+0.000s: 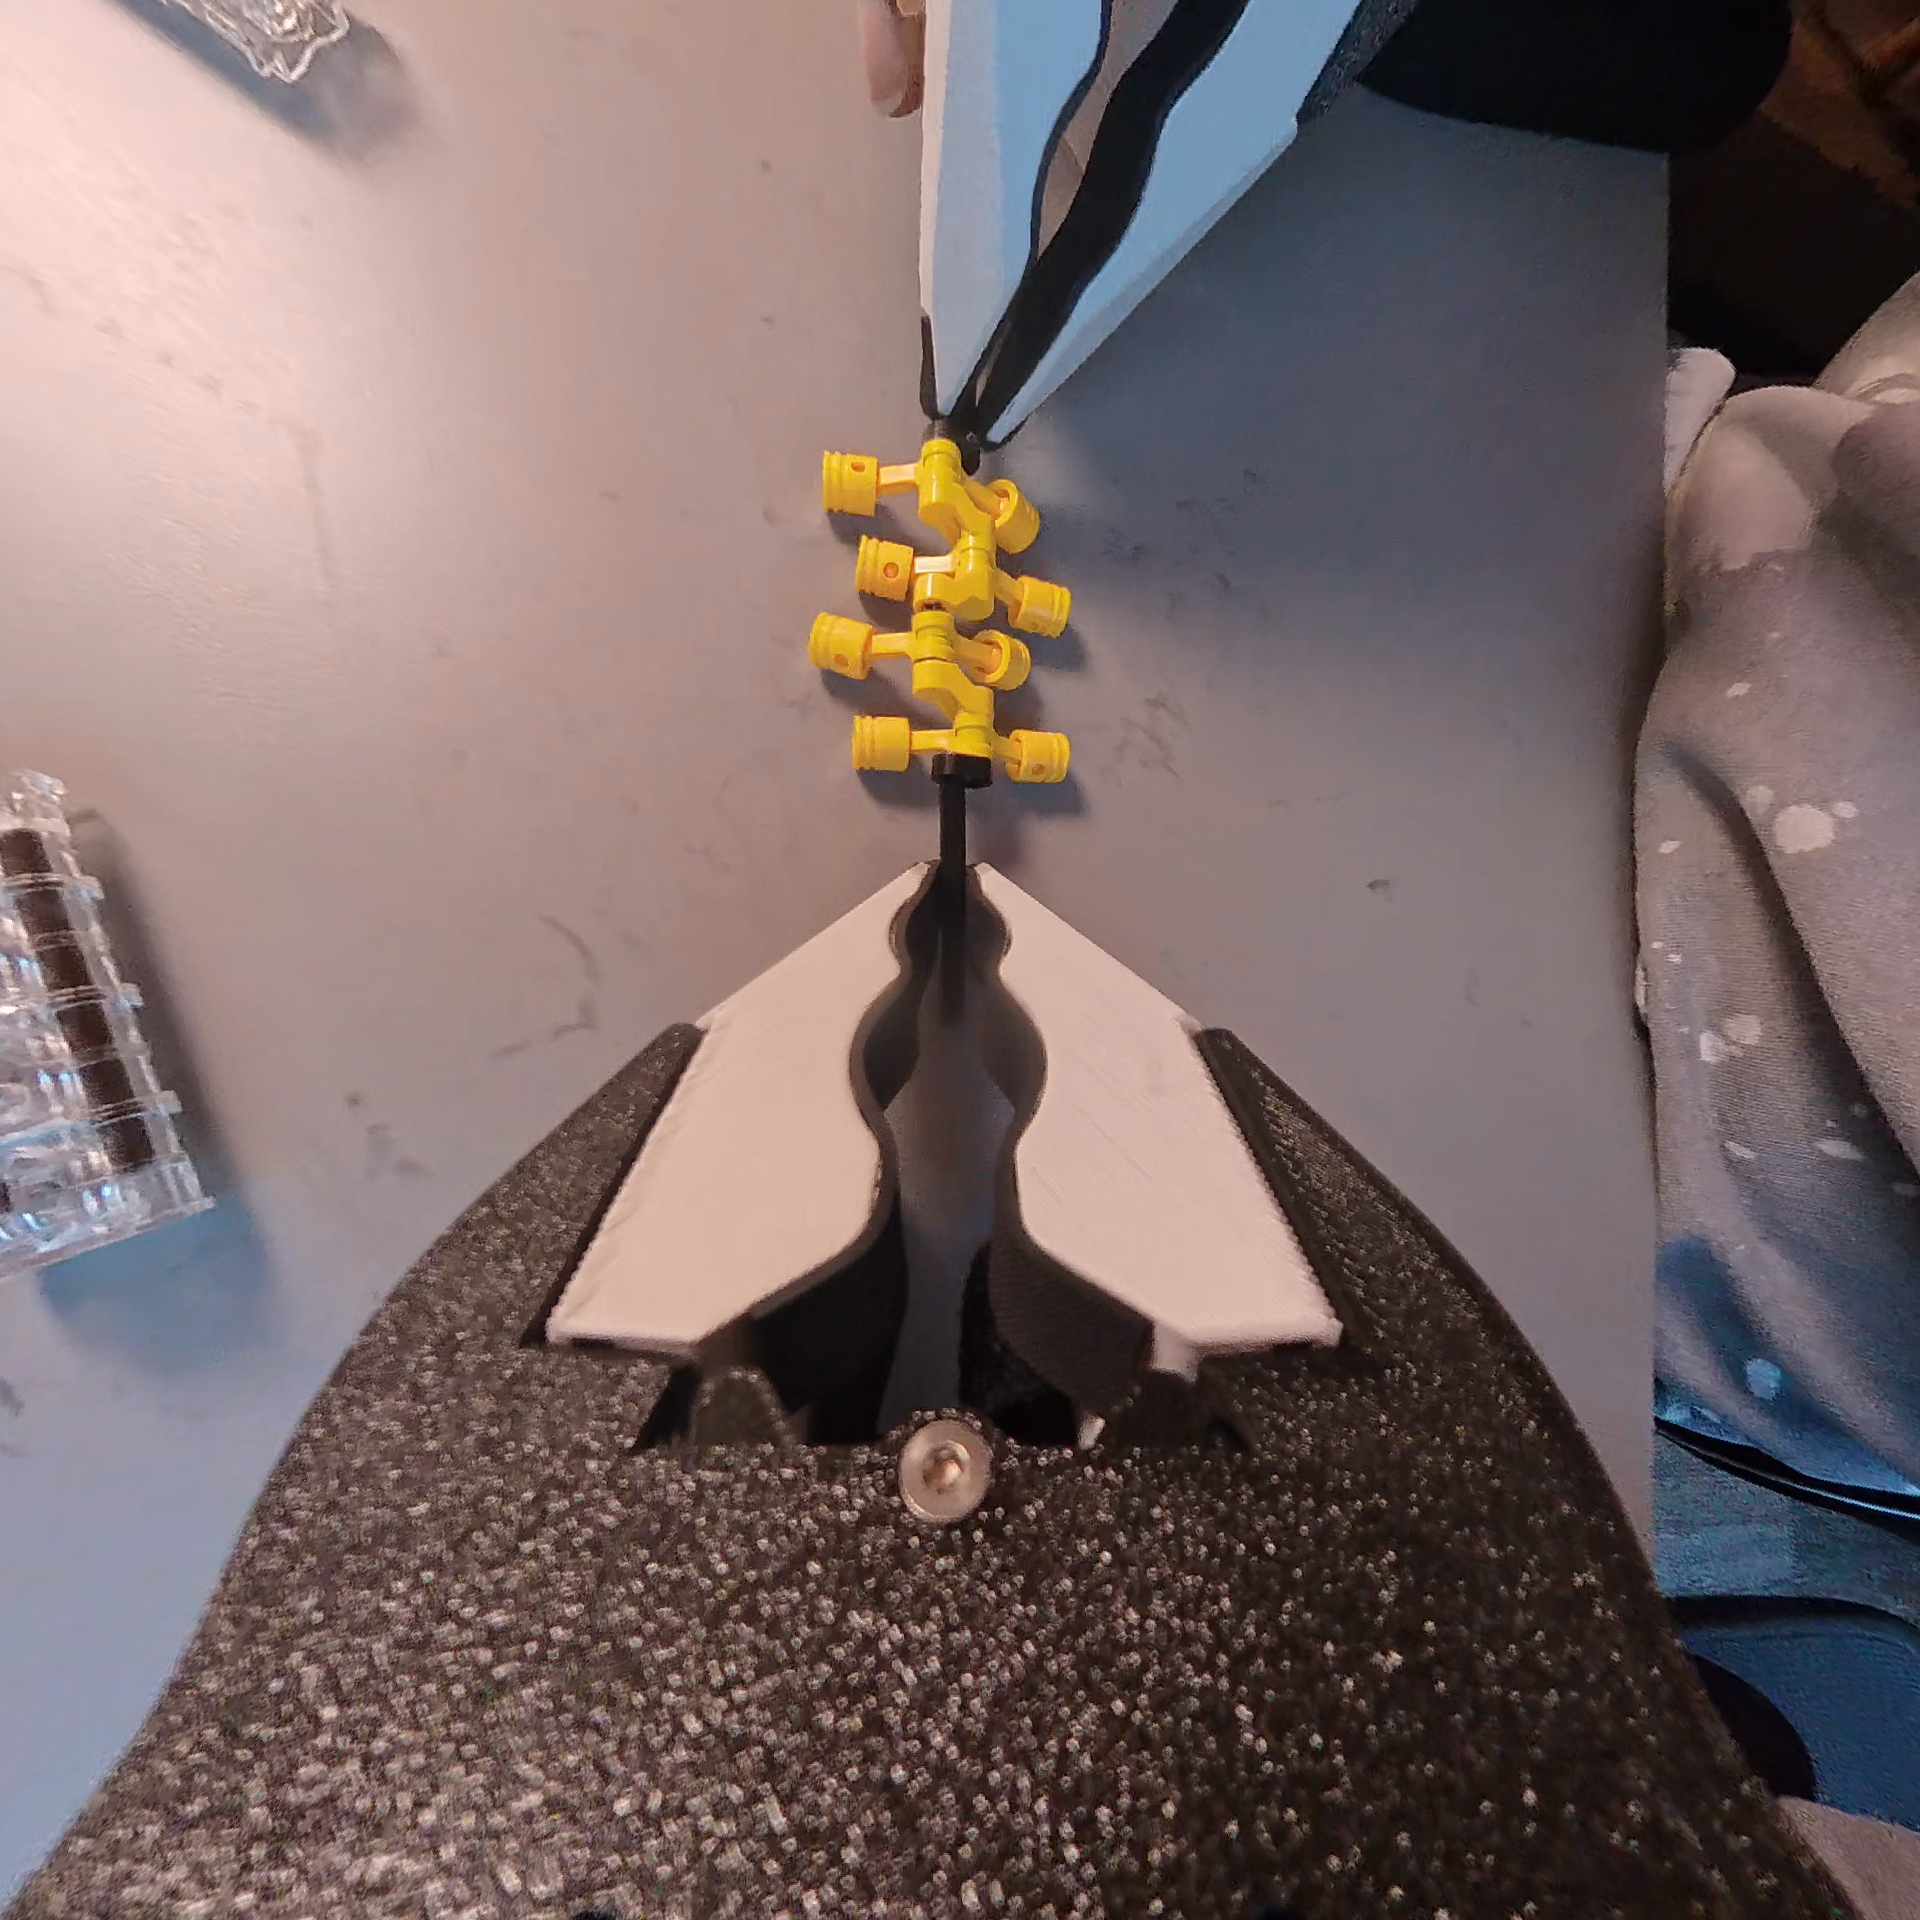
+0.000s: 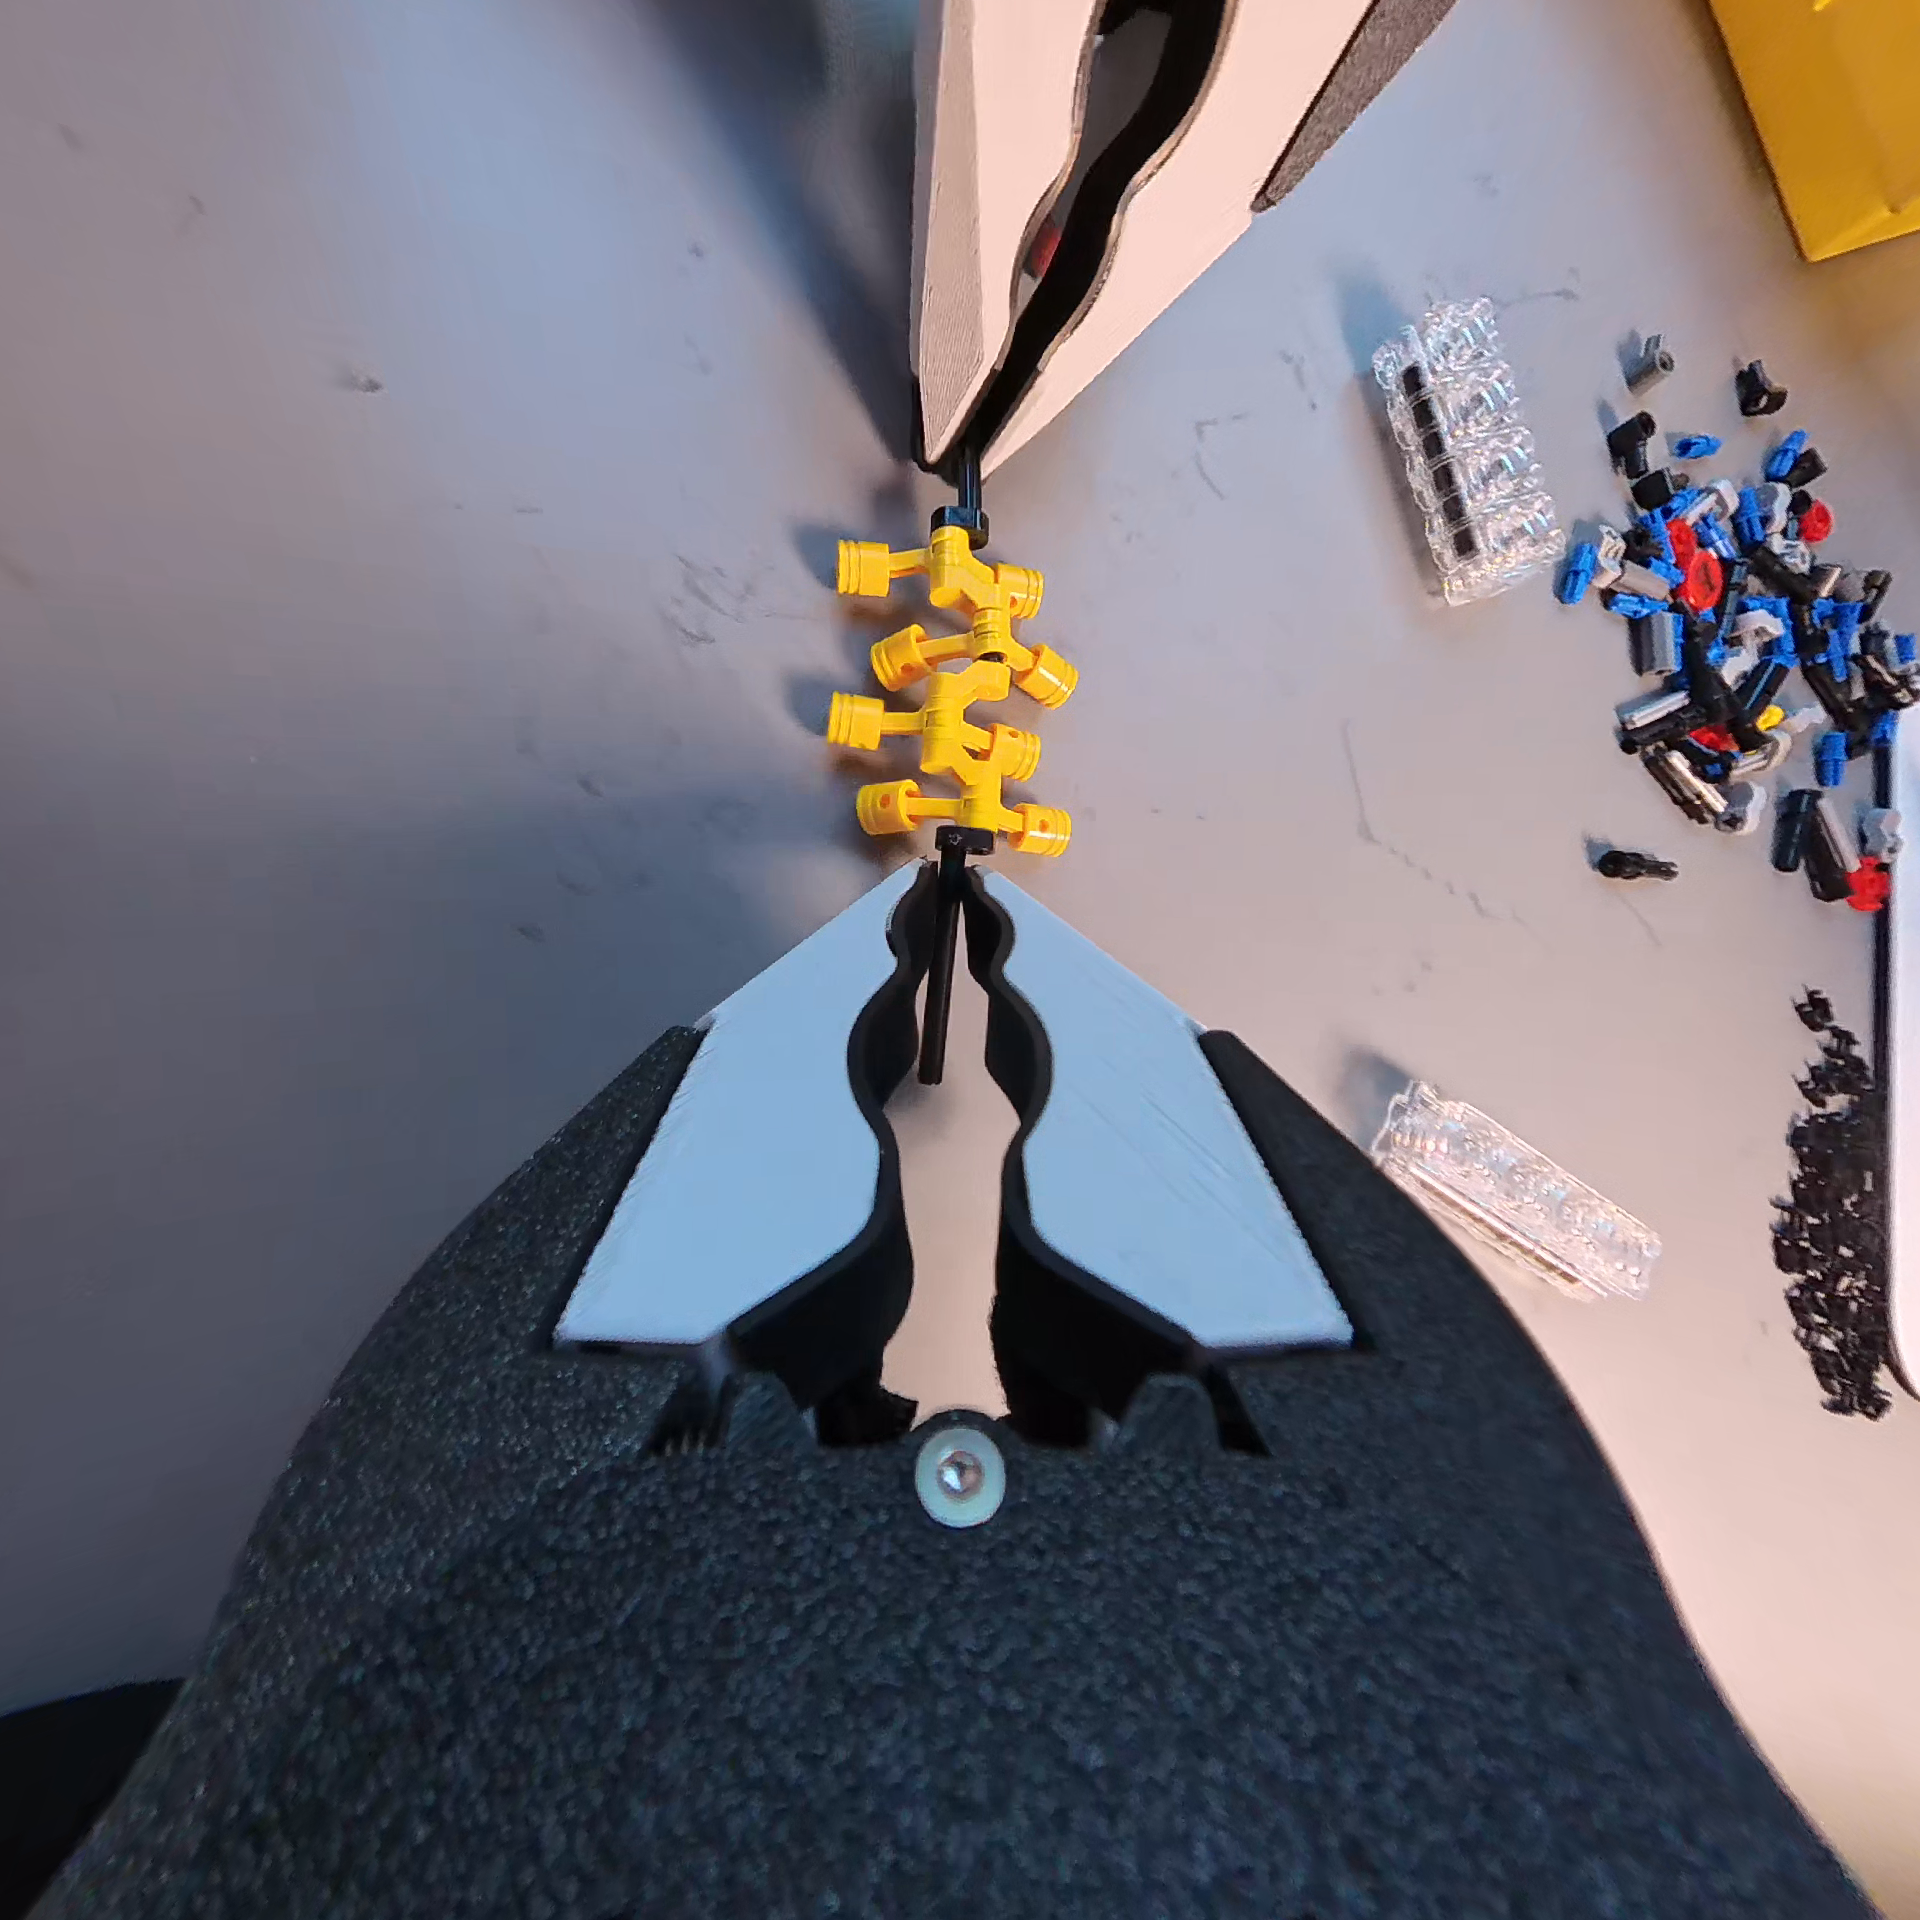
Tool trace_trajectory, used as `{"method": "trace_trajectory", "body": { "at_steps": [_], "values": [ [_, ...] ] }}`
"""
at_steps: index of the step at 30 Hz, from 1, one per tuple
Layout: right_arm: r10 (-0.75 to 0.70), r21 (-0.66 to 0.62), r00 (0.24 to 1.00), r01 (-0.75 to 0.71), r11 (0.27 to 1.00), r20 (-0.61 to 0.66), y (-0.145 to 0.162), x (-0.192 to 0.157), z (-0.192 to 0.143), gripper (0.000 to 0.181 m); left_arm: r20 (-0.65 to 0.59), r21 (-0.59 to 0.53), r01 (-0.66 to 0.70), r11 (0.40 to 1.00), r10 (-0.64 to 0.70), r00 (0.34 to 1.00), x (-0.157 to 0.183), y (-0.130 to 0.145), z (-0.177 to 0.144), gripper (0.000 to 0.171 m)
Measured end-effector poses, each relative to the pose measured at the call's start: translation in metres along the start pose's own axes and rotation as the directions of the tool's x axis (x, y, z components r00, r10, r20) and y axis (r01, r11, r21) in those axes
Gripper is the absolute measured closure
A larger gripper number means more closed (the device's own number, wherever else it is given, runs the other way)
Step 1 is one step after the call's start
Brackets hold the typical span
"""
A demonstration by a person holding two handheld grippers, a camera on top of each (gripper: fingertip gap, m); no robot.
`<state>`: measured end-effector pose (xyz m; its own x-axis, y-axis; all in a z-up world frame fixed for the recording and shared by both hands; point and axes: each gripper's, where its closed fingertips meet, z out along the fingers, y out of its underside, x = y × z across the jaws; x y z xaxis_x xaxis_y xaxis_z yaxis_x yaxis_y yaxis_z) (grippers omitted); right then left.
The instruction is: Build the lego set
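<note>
Table [image 2: 416,520] surface, pale grey and scuffed, is kept bare beneath the work, while the spare parts are set off to one side, probably so the assembly can be handled without knocking them. Two clear ribbed blocks, one upright [image 2: 1465,478] and one lying nearer [image 2: 1517,1205], are seen in the right wrist view next to a heap of small blue, black, grey and red pieces [image 2: 1756,634]; they are judged to be waiting for a later step. A yellow box corner [image 2: 1829,114] is visible beyond them. The left gripper [image 1: 954,873] is pressed together on one end of a thin black rod [image 1: 951,821], and the right gripper [image 2: 943,878] is pinched on the opposite end, so the yellow piston row [image 1: 945,613] is held between them just above the table. Support at both ends is judged to keep the rod straight and stop the loosely hanging pistons from sliding off. No brand, label or readable writing can be made out in either view.
</note>
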<state>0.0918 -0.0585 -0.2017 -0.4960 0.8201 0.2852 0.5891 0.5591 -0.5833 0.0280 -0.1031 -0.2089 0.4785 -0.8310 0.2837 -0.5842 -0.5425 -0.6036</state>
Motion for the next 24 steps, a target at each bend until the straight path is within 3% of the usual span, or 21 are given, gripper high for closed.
{"method": "trace_trajectory", "body": {
  "at_steps": [11, 16, 24],
  "values": [
    [-0.090, -0.054, 0.995, 0.088, 0.995, -0.033, 0.0017, -0.0019, 0.0032, 0.177, -0.222, -0.132, 0.157, 0.979, -0.183, 0.958, 0.0088, 0.0015, -0.0008, 0.170],
    [-0.080, -0.070, 0.996, 0.078, 0.995, -0.030, 0.0038, -0.0038, 0.0045, 0.178, -0.250, -0.171, 0.171, 0.970, -0.211, 0.945, 0.0095, 0.0011, -0.0010, 0.169],
    [-0.097, -0.100, 0.995, 0.094, 0.991, -0.025, 0.0047, -0.0049, 0.0033, 0.178, -0.242, -0.144, 0.203, 0.968, -0.234, 0.942, 0.0082, -0.0039, 0.0025, 0.169]
  ]
}}
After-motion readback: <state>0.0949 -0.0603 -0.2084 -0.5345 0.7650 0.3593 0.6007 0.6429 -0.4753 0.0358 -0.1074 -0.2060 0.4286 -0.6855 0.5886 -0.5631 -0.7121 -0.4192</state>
